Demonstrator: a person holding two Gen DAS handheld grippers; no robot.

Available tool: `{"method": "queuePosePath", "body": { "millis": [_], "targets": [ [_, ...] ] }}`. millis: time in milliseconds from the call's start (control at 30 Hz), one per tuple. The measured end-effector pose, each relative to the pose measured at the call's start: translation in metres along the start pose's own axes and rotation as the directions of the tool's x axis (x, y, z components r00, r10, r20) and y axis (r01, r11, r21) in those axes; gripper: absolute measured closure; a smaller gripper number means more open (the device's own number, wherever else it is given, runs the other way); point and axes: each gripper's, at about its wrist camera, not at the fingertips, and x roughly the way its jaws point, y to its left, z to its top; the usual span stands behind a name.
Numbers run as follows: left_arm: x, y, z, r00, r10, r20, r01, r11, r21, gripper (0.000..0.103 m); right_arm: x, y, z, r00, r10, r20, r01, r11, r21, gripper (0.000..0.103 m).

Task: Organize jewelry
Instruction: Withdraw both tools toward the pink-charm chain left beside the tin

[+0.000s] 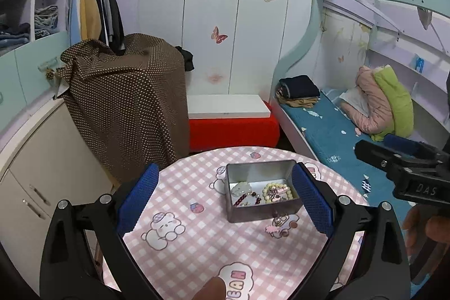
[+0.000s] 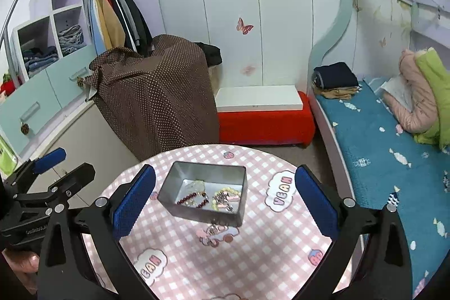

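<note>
Room: a bedroom; white wardrobe doors with butterfly stickers across the top centre, a bunk bed (image 1: 337,128) with a blue mattress at right.
Table: round table (image 1: 197,243) in a pink checked cloth with cartoon bears, filling the lower centre of both views.
Left gripper: the left gripper (image 1: 222,198) is spread wide with nothing between its blue pads, framing the tin in the lower half of the left wrist view.
Right gripper: the right gripper (image 2: 225,201) is likewise wide apart and empty, low in the right wrist view.
Tin: an open metal tin (image 2: 205,212) at table centre, lid absent.
Jewelry inside: a pale bead bracelet (image 1: 277,191) and a dark red bead strand (image 1: 247,198) lie on the tin floor.
Loose pieces: small jewelry (image 1: 278,225) on the cloth, just beside the tin's near wall, still to be stored.
Risk: these flat, tiny pieces may slip from wide pads; a pinch could bunch the cloth or nudge the light tin.
</note>
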Motion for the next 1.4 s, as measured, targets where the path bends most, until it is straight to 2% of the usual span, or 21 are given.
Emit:
{"method": "queuePosePath", "body": {
  "millis": [300,633,833,1067,1167,1333,1400],
  "targets": [
    [0.003,0.003,-0.037,0.998,0.016,-0.057,-0.018,0.999,-0.028,0.008,-0.005,-0.006,-0.040,0.996,-0.068,-0.053,0.066,0.997,-0.034,0.007],
    [0.000,0.002,-0.073,0.995,0.051,-0.087,-0.054,0.998,-0.033,0.008,0.000,-0.003,-0.073,0.991,-0.076,-0.109,0.073,0.997,-0.036,0.007],
    [0.002,0.005,-0.085,0.993,0.066,-0.101,-0.069,0.997,-0.026,0.008,0.029,0.007,-0.093,0.981,-0.079,-0.176,0.071,0.996,-0.054,0.007],
    [0.023,0.010,-0.095,0.987,0.077,-0.141,-0.081,0.997,-0.020,0.008,0.077,0.016,-0.115,0.962,-0.065,-0.267,0.043,0.995,-0.090,0.008],
    [0.033,0.014,-0.098,0.985,0.078,-0.154,-0.082,0.996,-0.021,0.008,0.096,0.017,-0.121,0.953,-0.058,-0.297,0.032,0.995,-0.092,0.013],
    [0.047,0.019,-0.104,0.981,0.073,-0.181,-0.080,0.996,-0.031,0.008,0.113,0.018,-0.126,0.949,-0.052,-0.312,0.022,0.995,-0.098,0.016],
    [0.051,0.020,-0.106,0.979,0.069,-0.190,-0.077,0.996,-0.036,0.008,0.118,0.018,-0.127,0.945,-0.048,-0.322,0.017,0.995,-0.099,0.028]
  ]
}}
